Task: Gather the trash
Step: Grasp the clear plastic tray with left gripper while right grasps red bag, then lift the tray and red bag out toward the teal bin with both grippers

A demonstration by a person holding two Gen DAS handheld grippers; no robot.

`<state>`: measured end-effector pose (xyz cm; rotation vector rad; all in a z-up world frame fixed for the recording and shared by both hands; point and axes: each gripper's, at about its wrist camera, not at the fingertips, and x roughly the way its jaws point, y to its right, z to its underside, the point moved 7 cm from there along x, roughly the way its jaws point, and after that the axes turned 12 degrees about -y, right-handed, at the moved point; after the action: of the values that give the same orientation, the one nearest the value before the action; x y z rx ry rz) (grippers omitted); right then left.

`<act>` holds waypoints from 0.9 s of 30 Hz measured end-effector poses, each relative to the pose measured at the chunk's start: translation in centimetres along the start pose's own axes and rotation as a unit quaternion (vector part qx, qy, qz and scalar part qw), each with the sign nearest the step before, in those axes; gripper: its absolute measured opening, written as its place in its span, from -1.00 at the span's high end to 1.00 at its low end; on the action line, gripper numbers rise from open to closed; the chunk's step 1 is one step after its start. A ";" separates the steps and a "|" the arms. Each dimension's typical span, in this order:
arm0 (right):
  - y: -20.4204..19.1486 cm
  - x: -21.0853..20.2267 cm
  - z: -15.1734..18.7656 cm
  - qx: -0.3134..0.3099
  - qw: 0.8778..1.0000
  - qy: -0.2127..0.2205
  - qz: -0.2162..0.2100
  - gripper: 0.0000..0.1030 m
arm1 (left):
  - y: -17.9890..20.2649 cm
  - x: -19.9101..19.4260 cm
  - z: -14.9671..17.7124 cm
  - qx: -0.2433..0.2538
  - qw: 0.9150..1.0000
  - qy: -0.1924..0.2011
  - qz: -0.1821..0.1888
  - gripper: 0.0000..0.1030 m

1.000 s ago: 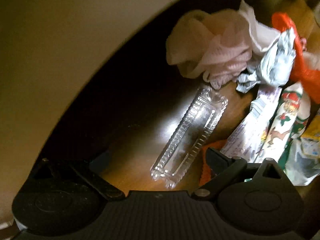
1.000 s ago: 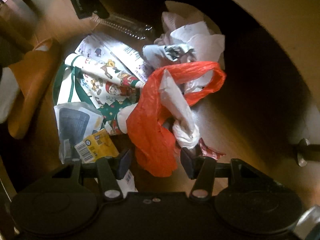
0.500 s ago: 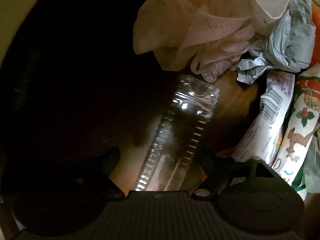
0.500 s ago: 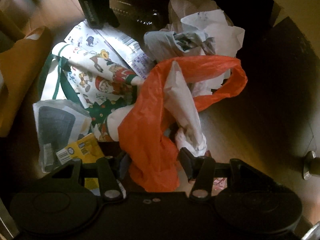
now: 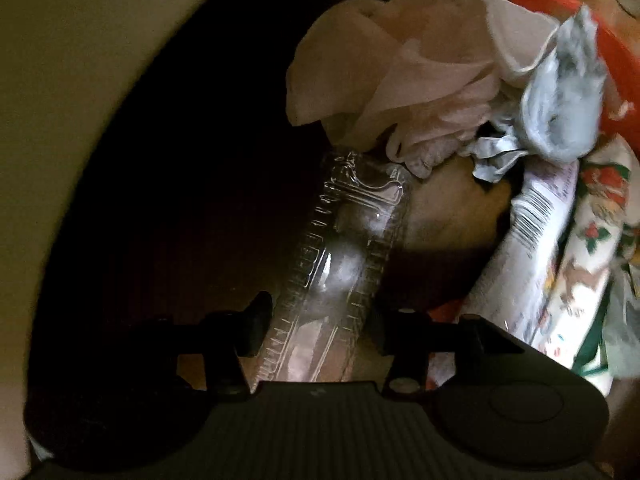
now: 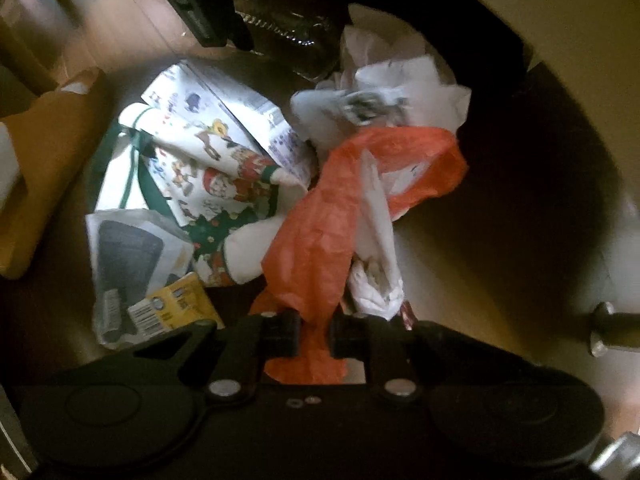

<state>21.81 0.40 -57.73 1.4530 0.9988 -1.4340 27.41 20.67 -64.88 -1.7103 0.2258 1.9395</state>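
Trash pile on a wood floor (image 6: 460,264), dim light, next to a curved pale wall (image 5: 80,80).

Left gripper (image 5: 320,320) points down over a clear plastic tray (image 5: 348,248). Tray lies long-ways between the two fingers (image 5: 258,320); jaws closing around it, left finger at the tray's edge, right finger just beside the other edge. Cannot tell if the pads press on it yet. Tray's far end touches a crumpled pink-white paper towel (image 5: 400,76). Right of the towel, a balled grey-blue wrapper (image 5: 560,108), blurred. Below that, a white packet with a barcode (image 5: 532,232) and Christmas-print wrapping paper (image 5: 592,248) at the right edge of the view.

Right gripper (image 6: 314,336) points down, jaws closing, already pinching the lower end of an orange plastic bag (image 6: 316,248); bag material bunched between the pads. A white crumpled paper (image 6: 376,240) sits inside the bag's fold. Left of the bag: Christmas-print wrapping paper (image 6: 224,176), a grey-printed plastic pouch (image 6: 128,256), a yellow label with barcode (image 6: 172,308). Crumpled white tissue (image 6: 416,84) behind the bag. Left gripper (image 6: 200,4) and clear tray (image 6: 288,36) visible at the top of the right view. Brown paper bag (image 6: 44,160) at the left edge.
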 end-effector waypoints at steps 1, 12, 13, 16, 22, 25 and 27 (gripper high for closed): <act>-0.1 -0.7 0.1 0.002 1.000 0.000 -0.002 0.77 | 0.0 -0.4 0.4 0.009 1.000 -0.002 -0.005 0.08; 0.2 -10.3 1.6 0.031 0.999 0.037 -0.012 0.77 | 0.8 -8.6 3.4 0.046 0.999 0.010 -0.002 0.08; 0.2 -11.4 1.6 0.037 0.998 0.042 -0.011 0.77 | 1.2 -9.9 3.6 0.048 0.999 0.015 0.001 0.08; 0.2 -14.5 2.4 0.057 0.997 0.057 -0.006 0.77 | 1.2 -14.5 4.5 0.047 0.998 0.031 0.003 0.08; 1.3 -21.3 4.9 0.119 0.988 0.101 0.002 0.77 | 1.9 -24.0 4.8 0.016 0.997 0.077 0.002 0.07; 2.3 -24.7 6.5 0.153 0.980 0.124 0.015 0.77 | 2.7 -28.2 4.2 -0.009 0.995 0.103 0.006 0.07; 3.1 -27.2 7.9 0.178 0.973 0.143 0.017 0.77 | 3.3 -31.1 4.0 -0.027 0.992 0.121 0.015 0.07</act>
<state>21.40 -7.50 -30.35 1.9729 0.9128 -1.4583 23.81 10.99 -35.04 -1.9881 0.2916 1.7704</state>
